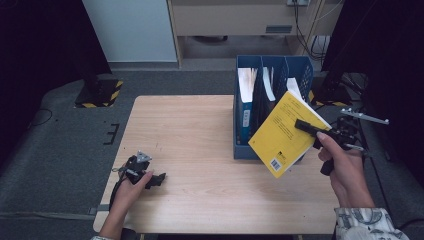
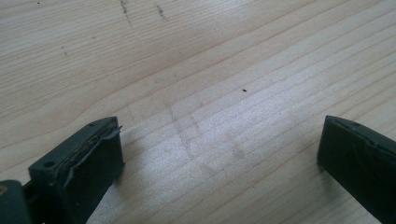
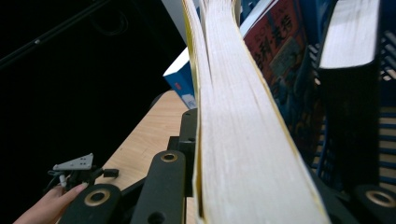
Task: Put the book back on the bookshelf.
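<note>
A yellow book (image 1: 285,137) hangs tilted in the air in front of the blue file box (image 1: 300,67), its barcode corner lowest. My right gripper (image 1: 302,125) is shut on its right edge. In the right gripper view the book's page edge (image 3: 243,140) runs up between the black jaws of the right gripper (image 3: 261,196). My left gripper (image 1: 155,179) rests on the wooden table (image 1: 200,130) near the front left, held by a hand. Seen from its own camera, the left gripper (image 2: 219,154) stands open with bare wood between the jaws.
The file box stands at the table's back right and holds a blue-spined book (image 1: 246,107) and other upright books. A red-covered book (image 3: 280,42) stands close behind the yellow one. A stand with a yellow-and-black striped base (image 1: 100,92) is on the floor at the left.
</note>
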